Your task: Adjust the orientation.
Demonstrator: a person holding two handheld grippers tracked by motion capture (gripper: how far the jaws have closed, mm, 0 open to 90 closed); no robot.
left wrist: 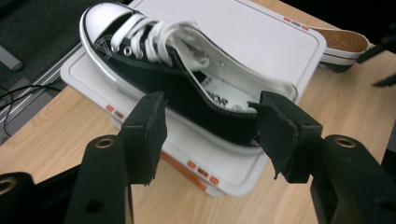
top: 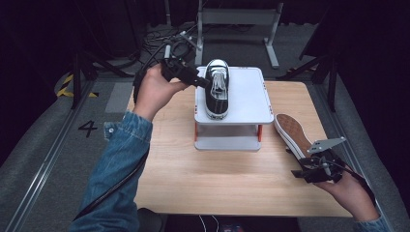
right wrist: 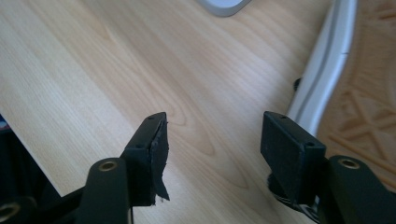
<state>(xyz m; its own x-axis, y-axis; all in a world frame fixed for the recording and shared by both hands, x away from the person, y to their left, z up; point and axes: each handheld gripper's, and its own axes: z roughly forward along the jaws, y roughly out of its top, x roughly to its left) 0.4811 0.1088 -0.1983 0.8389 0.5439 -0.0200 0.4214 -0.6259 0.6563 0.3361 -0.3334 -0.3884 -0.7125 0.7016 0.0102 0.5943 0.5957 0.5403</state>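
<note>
Second shoe [top: 291,133] on its side at table's right edge, upper hidden — sole showing; right gripper [top: 314,169] just near it, jaws apart, empty. Black sneaker [top: 217,89] upright on white stand [top: 249,104]; left gripper [top: 205,83] at its left flank, jaws apart, contact unclear

Second shoe [top: 292,134]: heel end hidden behind right gripper [top: 316,166] in the high view; cut off by the right edge in the right gripper view, sole pattern alone legible. Left gripper [top: 205,82] tips merge with the black shoe [top: 217,89]; contact cannot be told. Laces [left wrist: 163,39] blurred. Stand [top: 249,99] lower shelf mostly covered by its top plate.
</note>
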